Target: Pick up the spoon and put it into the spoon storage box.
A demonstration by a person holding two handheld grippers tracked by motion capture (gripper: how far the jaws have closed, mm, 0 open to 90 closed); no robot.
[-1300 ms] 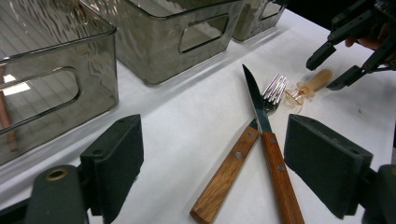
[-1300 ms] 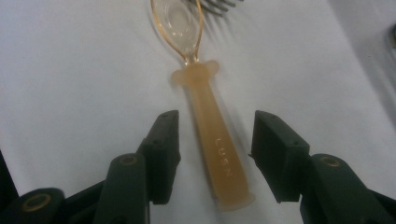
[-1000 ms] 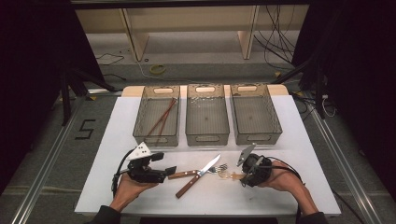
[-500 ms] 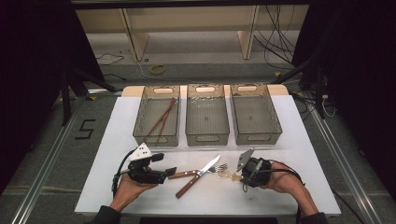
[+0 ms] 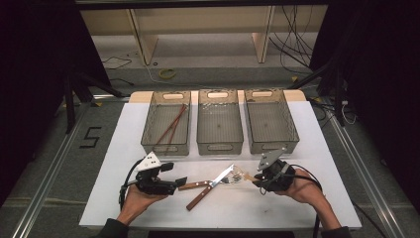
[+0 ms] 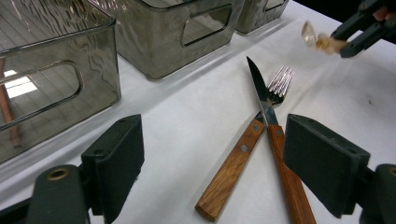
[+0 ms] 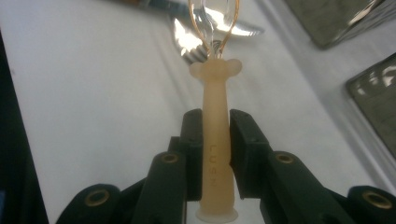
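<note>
Right gripper (image 7: 215,140) jaws just closed, clamping spoon (image 7: 215,140) handle near table's front edge | left gripper (image 6: 215,163) gaping beside knife (image 6: 273,140), fork (image 6: 243,154) | right gripper view: handle lettering

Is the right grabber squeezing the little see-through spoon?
Touching. In the right gripper view, both jaws of the right gripper press against the cream handle of the spoon, with no gap on either side.

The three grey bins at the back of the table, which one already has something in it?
The left bin, the one ahead of the left gripper: it holds reddish-brown chopsticks lying slantwise. The middle bin and right bin look empty.
</note>
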